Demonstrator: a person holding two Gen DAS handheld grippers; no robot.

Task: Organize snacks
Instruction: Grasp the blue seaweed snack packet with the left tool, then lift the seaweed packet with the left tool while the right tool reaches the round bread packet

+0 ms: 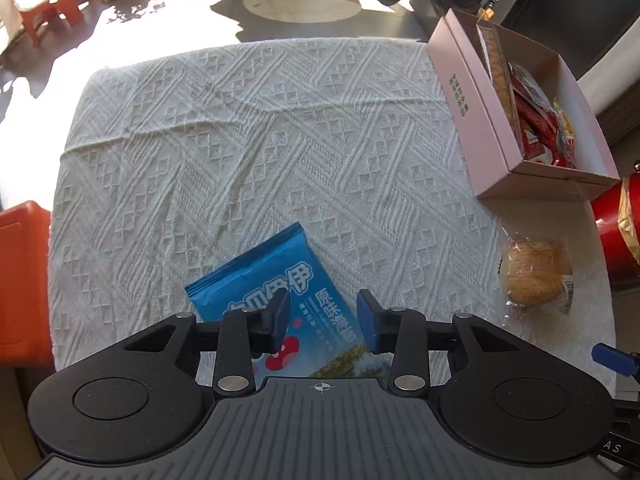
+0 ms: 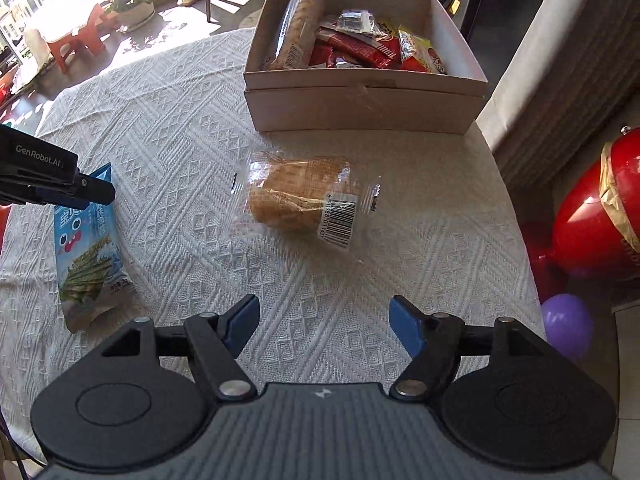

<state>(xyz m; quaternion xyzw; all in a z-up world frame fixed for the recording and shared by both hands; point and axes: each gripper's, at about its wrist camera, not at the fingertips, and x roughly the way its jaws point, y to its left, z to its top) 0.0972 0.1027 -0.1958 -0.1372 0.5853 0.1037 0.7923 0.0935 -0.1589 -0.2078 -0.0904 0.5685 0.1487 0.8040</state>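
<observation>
The left gripper (image 1: 323,320) hovers with fingers spread, empty, astride the blue seaweed packet (image 1: 280,280). The right gripper (image 2: 323,326), wide and empty, faces the wrapped cake (image 2: 296,200) just ahead.

Low in the frame the left gripper (image 1: 324,318) hangs with its blue pads parted over a blue snack packet (image 1: 276,300) lying on the white textured cloth (image 1: 240,140), a clear-wrapped cake (image 1: 536,272) at right, and the pink box (image 1: 472,120) of snacks at upper right.

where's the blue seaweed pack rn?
The blue seaweed pack lies flat on the white tablecloth, under the open left gripper; left of the wrapped bread.
</observation>
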